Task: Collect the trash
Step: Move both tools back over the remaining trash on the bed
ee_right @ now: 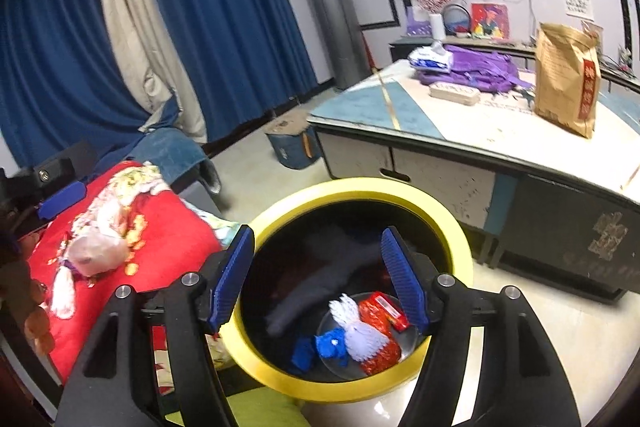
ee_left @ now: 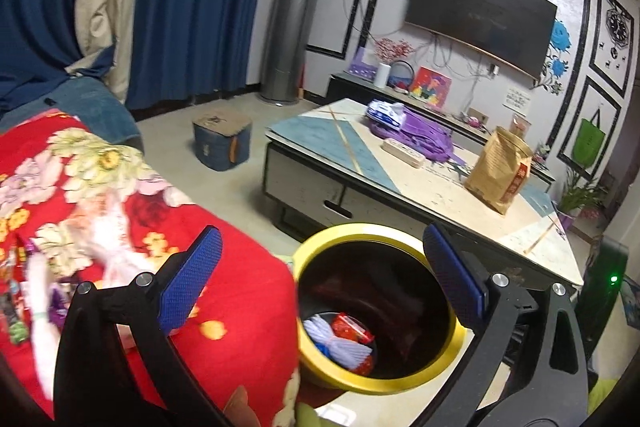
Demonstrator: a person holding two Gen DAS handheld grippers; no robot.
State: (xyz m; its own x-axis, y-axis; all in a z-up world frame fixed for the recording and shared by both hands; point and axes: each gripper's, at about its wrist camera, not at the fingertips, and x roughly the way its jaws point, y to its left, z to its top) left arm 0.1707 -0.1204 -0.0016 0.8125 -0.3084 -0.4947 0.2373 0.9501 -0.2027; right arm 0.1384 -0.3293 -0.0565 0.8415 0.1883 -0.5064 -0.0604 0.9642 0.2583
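Note:
A round bin with a yellow rim (ee_left: 360,231) (ee_right: 452,227) stands on the floor beside a red floral blanket (ee_left: 224,251) (ee_right: 168,227). Inside lie a red wrapper (ee_right: 380,311), a white foam net (ee_right: 362,335) and a blue scrap (ee_right: 330,345); the wrapper (ee_left: 352,329) and net also show in the left wrist view. My left gripper (ee_left: 320,279) is open and empty, above the bin's left side. My right gripper (ee_right: 320,275) is open and empty, above the bin's mouth. A pink-white crumpled bag (ee_right: 96,251) and blurred wrappers (ee_left: 24,299) lie on the blanket.
A low coffee table (ee_left: 440,187) (ee_right: 480,131) stands behind the bin, with a brown paper bag (ee_left: 500,171), a purple bag (ee_left: 424,135) and a power strip (ee_left: 402,153). A small blue stool (ee_left: 222,139) sits on the floor. Blue curtains hang at the back left.

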